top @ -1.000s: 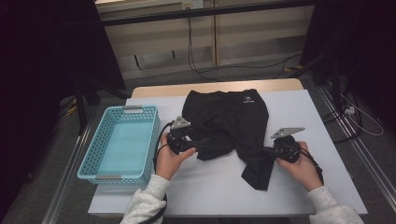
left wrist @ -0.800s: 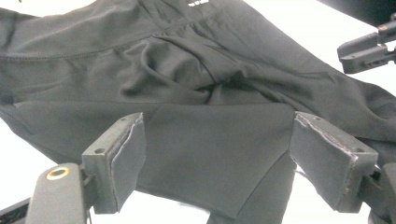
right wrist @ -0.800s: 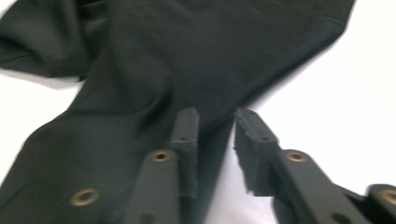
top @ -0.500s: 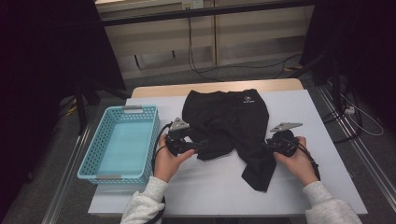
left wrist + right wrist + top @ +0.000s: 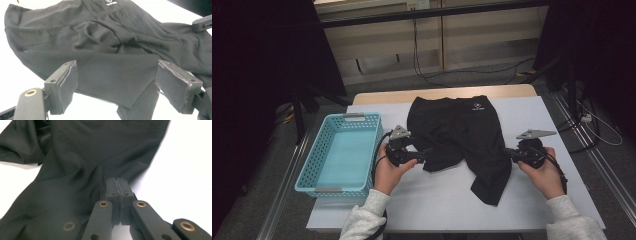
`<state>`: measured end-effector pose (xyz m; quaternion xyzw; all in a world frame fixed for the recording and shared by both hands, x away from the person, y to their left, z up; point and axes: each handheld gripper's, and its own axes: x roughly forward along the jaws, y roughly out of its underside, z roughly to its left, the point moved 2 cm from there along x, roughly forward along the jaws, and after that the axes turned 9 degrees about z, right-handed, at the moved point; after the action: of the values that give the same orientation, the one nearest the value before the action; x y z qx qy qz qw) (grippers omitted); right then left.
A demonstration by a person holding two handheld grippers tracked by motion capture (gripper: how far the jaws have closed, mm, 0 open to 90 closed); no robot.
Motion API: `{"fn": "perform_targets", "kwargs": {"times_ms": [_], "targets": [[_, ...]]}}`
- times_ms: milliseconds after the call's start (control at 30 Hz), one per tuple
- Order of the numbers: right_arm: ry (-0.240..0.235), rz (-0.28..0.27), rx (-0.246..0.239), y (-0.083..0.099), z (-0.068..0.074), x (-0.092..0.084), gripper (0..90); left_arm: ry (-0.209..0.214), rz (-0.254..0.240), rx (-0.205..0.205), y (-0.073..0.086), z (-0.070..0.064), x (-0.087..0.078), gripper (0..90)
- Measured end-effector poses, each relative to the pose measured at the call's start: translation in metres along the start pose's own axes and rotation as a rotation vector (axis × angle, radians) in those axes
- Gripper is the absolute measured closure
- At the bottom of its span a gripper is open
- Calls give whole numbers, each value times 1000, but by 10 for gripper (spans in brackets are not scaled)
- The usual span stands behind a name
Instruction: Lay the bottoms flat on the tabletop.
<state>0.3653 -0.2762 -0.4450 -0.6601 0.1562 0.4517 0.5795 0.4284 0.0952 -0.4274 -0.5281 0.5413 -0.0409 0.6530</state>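
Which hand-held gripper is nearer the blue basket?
Left. The left hand-held gripper sits just beside the blue basket, at the shorts' near edge. The right hand-held gripper is across the shorts, at their far side from the basket.

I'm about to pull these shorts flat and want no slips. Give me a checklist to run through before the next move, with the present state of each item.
1. Right claw pinched shut on the edge of the black fabric shorts: ok; its jaws have just closed, with cloth at the pads.
2. Left claw gripping the shorts: not ok; its jaws stand wide, the leg hem lies between them unpressed.
3. Shorts lying flat: not ok; creased and bunched near the crotch.
4. White tabletop free in front of the shorts: ok.
5. Light blue plastic basket apart from the shorts: ok.
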Motion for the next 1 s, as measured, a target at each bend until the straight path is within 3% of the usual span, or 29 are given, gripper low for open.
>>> {"fn": "perform_targets", "kwargs": {"times_ms": [67, 200, 333, 567, 667, 867, 1000], "targets": [[10, -16, 17, 3, -7, -6, 895, -2, 4, 11, -1, -2, 1, 190], [25, 22, 38, 9, -12, -3, 896, 10, 8, 17, -2, -5, 3, 190], [45, 41, 14, 10, -11, 1, 895, 8, 10, 15, -2, -3, 3, 190], [104, -1, 50, 9, -32, -1, 896, 10, 12, 16, -1, -4, 5, 191], [121, 13, 30, 11, -35, 4, 895, 15, 18, 21, -1, -6, 6, 191], [203, 12, -2, 8, -36, 5, 897, 14, 21, 22, -1, -7, 7, 191], [182, 0, 15, 8, -37, 6, 872, 15, 23, 20, 0, -6, 7, 191]]}}
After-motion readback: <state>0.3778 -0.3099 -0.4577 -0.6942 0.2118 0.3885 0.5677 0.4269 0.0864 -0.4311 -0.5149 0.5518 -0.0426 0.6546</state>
